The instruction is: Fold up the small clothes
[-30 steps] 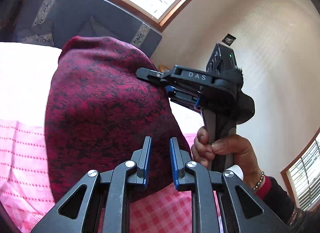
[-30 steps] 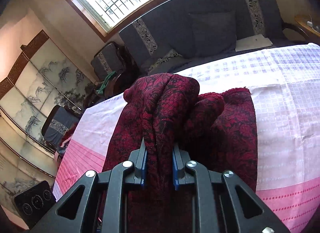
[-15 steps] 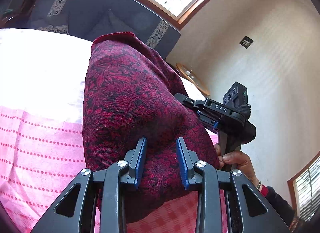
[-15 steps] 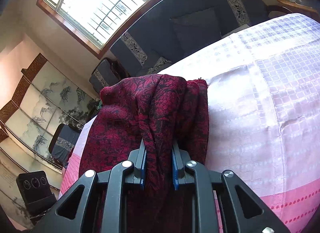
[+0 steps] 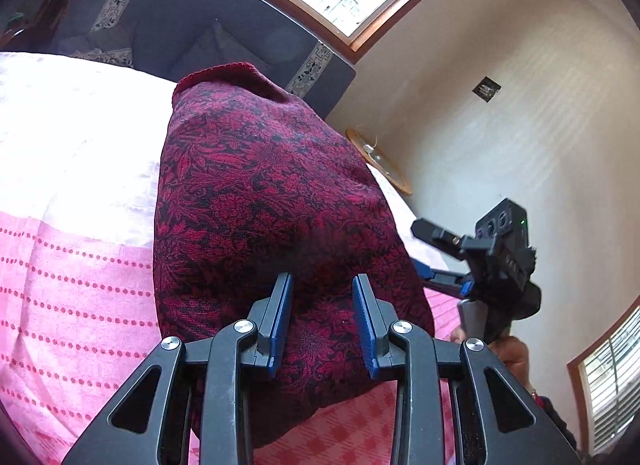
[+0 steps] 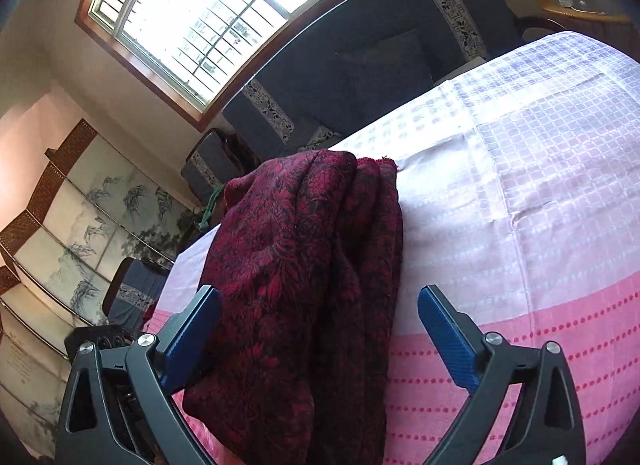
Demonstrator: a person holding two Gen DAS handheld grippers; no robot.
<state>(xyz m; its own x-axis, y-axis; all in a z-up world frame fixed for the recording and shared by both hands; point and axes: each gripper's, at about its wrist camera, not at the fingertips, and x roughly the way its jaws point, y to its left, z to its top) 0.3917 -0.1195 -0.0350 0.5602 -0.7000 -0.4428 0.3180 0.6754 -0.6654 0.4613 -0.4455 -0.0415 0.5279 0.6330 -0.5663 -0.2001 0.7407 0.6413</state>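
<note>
Crimson-and-black patterned cloth (image 5: 276, 225), a small knitted garment, lies doubled over on the pink-and-white bedspread (image 5: 72, 265), so the fold looks laid down and this is the release. The right gripper (image 6: 320, 329) has its jaws swinging wide, with the bunched cloth loose between them; its left pad sits against the fabric's edge and the right pad is well clear. The left gripper (image 5: 322, 321) has its jaws narrow but parted, the cloth's near end between them and seemingly not pinched; whether the pads touch it I cannot tell. Next, I judge, both should back away without dragging the top layer, then flatten or fold again. The garment's near hem is cut off below both sets of jaws, and its lower layers are hidden.
</note>
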